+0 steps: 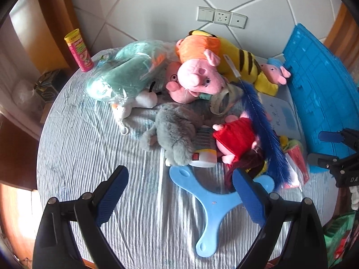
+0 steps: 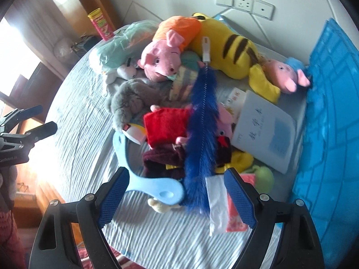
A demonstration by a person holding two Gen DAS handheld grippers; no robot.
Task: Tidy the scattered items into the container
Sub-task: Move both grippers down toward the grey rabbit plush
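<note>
Over the striped bedsheet (image 1: 89, 157), left-wrist view: left gripper (image 1: 179, 192) spread wide, nothing held; light-blue boomerang (image 1: 211, 204) is best straddled squarely before closing. Blue crate (image 1: 320, 85) lies beyond the toy pile, contents unseen. Right-wrist view: right gripper (image 2: 177, 196) gaping, empty, above blue bristle brush (image 2: 202, 134); crate (image 2: 332, 112) beside the pile.

Bare striped cloth (image 1: 89, 157) lies open on the left; piled plush toys (image 1: 193, 80) and blue container (image 1: 318, 89) crowd the right.
</note>
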